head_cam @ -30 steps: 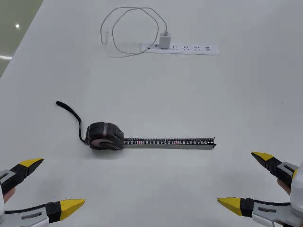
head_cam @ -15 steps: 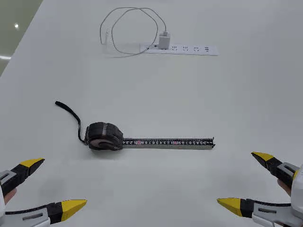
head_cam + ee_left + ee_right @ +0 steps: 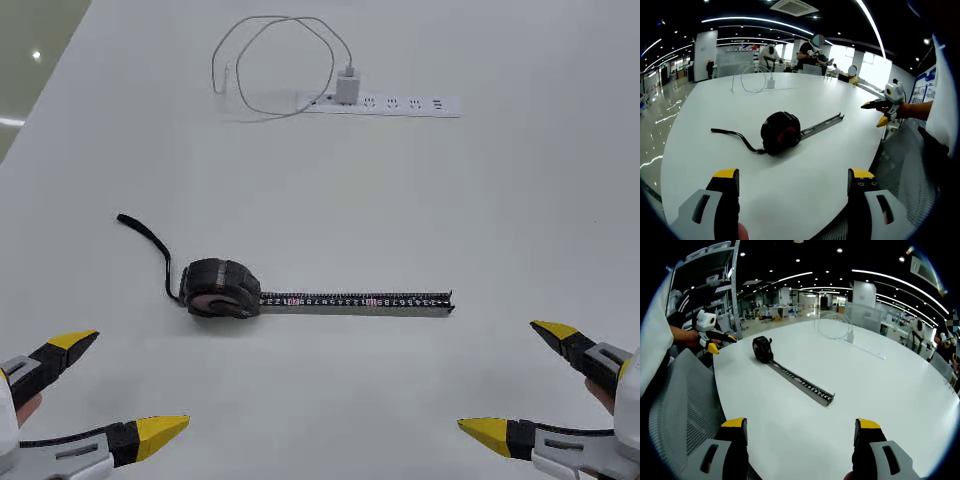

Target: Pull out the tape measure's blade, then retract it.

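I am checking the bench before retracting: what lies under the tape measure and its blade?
The tape measure and its pulled-out blade rest on the white table, bare around them. The patches directly beneath them are covered, so unseen.

The table (image 3: 420, 200) was seen as smooth and white with a faint sheen, the power strip (image 3: 400, 103) as white plastic. The tape measure's case (image 3: 220, 288) was rendered in matt black, possibly rubber-coated, its blade (image 3: 360, 302) in dull printed metal, its strap (image 3: 150, 238) in black cord. The left gripper (image 3: 140, 378) and right gripper (image 3: 497, 374) were tipped in smooth yellow plastic.
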